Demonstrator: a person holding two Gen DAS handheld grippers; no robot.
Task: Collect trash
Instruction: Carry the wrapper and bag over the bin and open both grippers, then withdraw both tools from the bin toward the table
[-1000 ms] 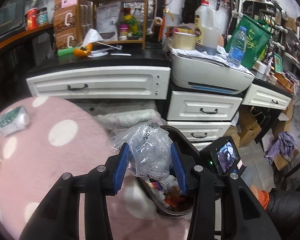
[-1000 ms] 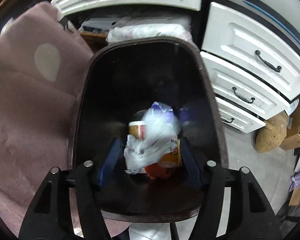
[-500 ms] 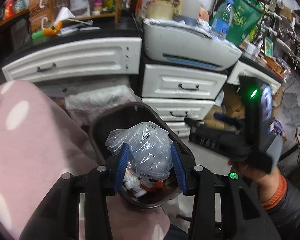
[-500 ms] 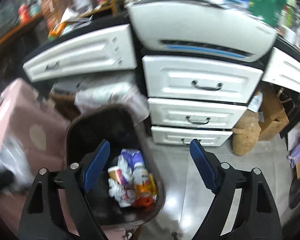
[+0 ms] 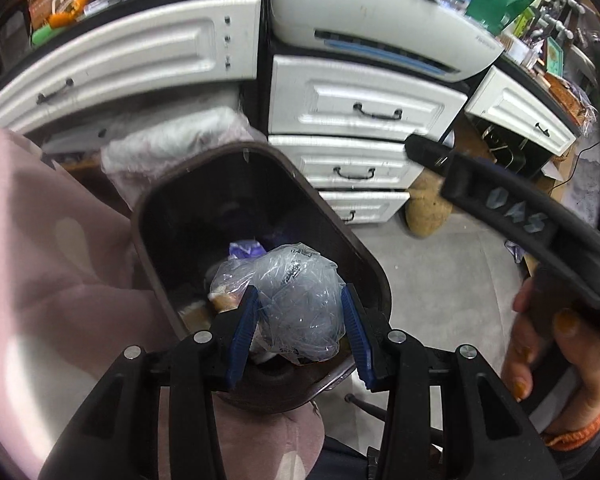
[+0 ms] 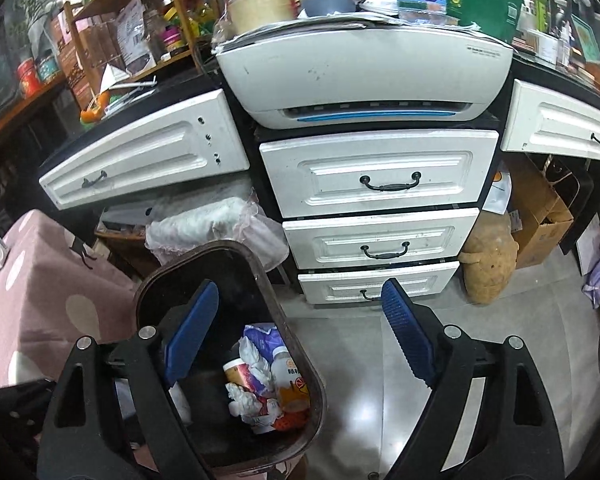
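My left gripper [image 5: 300, 332] is shut on a crumpled clear plastic bag [image 5: 296, 304] and holds it over the open mouth of a dark brown trash bin [image 5: 364, 264]. The bin [image 6: 312, 380] holds bottles, a cup and crumpled wrappers [image 6: 264, 384]. My right gripper [image 6: 300, 340] is open and empty, raised above the bin's right rim and the floor. In the left wrist view the right gripper's body [image 5: 512, 220] and the hand holding it show at the right.
White drawers [image 6: 380, 184] stand behind the bin with a white printer [image 6: 364, 76] on top. A pink dotted cloth [image 6: 32, 280] covers a surface at the left. A bagged white bundle [image 6: 204, 228] lies behind the bin. Cardboard boxes [image 6: 540, 208] and a brown sack [image 6: 488, 268] sit on the grey floor.
My left gripper moved the plastic bag right from over the pink cloth to over the bin. My right gripper let go of its white trash in the bin, opened and rose.
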